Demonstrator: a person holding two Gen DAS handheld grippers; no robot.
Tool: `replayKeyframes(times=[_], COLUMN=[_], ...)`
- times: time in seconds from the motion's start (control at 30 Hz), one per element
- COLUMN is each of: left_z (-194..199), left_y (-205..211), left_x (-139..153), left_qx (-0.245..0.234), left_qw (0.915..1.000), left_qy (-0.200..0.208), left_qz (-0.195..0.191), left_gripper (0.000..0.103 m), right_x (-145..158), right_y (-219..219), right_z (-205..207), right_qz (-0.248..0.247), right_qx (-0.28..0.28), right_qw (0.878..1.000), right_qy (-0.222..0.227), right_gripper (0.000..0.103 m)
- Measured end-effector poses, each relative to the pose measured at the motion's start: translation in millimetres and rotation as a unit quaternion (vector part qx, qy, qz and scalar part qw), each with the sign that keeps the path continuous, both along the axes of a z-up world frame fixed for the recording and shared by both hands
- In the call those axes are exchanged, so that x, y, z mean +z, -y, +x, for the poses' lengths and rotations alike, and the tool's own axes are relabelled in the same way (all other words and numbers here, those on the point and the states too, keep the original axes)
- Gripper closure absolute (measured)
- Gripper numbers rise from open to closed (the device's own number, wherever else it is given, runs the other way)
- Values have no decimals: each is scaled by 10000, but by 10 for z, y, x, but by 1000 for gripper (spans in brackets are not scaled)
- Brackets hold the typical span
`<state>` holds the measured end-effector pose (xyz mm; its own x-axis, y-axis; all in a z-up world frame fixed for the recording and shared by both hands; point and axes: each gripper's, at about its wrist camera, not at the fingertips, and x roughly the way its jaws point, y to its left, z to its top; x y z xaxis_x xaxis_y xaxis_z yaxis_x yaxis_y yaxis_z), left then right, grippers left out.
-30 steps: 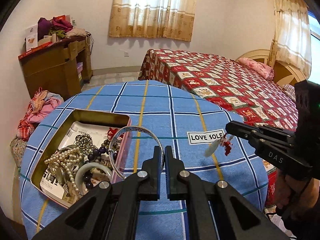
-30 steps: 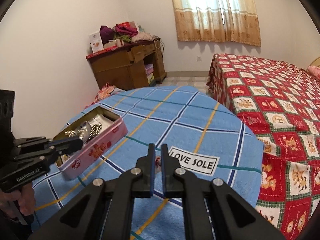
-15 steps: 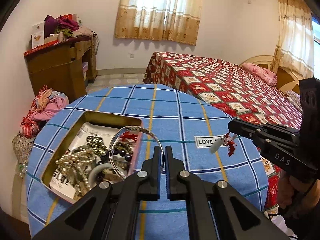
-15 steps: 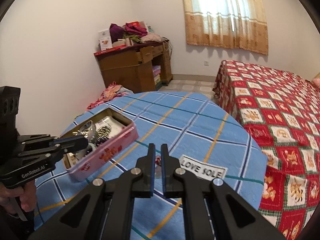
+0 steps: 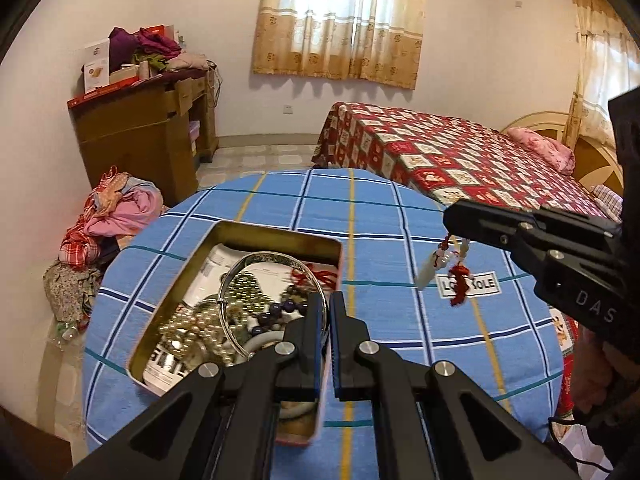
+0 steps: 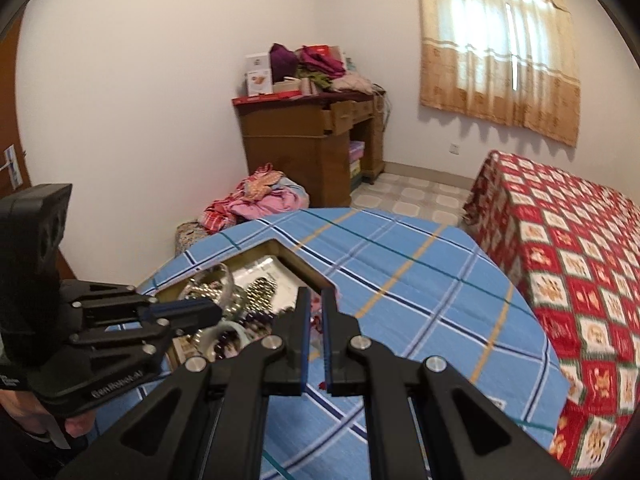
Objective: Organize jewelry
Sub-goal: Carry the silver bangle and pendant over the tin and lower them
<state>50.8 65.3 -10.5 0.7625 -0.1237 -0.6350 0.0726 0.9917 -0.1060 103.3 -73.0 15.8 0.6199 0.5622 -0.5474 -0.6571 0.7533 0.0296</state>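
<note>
Left gripper (image 5: pixel 328 300) pinches a thin silver bangle (image 5: pixel 256 280) over the open gold-lined tin (image 5: pixel 276 236); right gripper (image 6: pixel 316 300) clamps a red-tasselled white pendant (image 5: pixel 440 268) above bare blue checked tablecloth (image 5: pixel 400 240).

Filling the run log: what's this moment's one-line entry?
left gripper: shut on bangle over tin | right gripper: shut on pendant above table

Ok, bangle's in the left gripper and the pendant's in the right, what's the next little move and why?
Probably lower the left gripper and let go: its silver bangle hangs over the open tin of beads. The right gripper should wait, since its pendant dangles over the tablecloth, beside the tin.
</note>
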Motion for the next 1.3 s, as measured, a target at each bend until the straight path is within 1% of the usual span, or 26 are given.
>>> replayKeyframes(times=[0.17, 0.53, 0.67, 0.87, 0.97, 1.17, 1.3], left_z=[29, 94, 137, 231, 315, 429, 509], left_y=[-128, -307, -396, -540, -597, -561, -559], left_x=[-25, -40, 6, 37, -1, -105, -198], left_qx=[121, 267, 328, 422, 436, 356, 362], left_qw=[9999, 9995, 9991, 9988, 9989, 9988, 9986], left_qy=[-27, -52, -18, 54, -1, -38, -96], left_qz=[34, 182, 259, 261, 143, 348, 363], left_gripper=[101, 101, 101, 101, 101, 101, 101], right_x=[25, 47, 47, 1, -38, -119, -168], right_y=[-229, -535, -587, -668, -713, -797, -837], right_z=[21, 18, 46, 119, 162, 247, 317], right_qz=[-44, -158, -152, -187, -217, -302, -298], right_qx=[208, 475, 502, 495, 470, 425, 360], right_qw=[9998, 9987, 9986, 9986, 9987, 9986, 9989], right_qy=[32, 97, 70, 44, 26, 1, -11], right_gripper=[96, 96, 96, 96, 96, 96, 96])
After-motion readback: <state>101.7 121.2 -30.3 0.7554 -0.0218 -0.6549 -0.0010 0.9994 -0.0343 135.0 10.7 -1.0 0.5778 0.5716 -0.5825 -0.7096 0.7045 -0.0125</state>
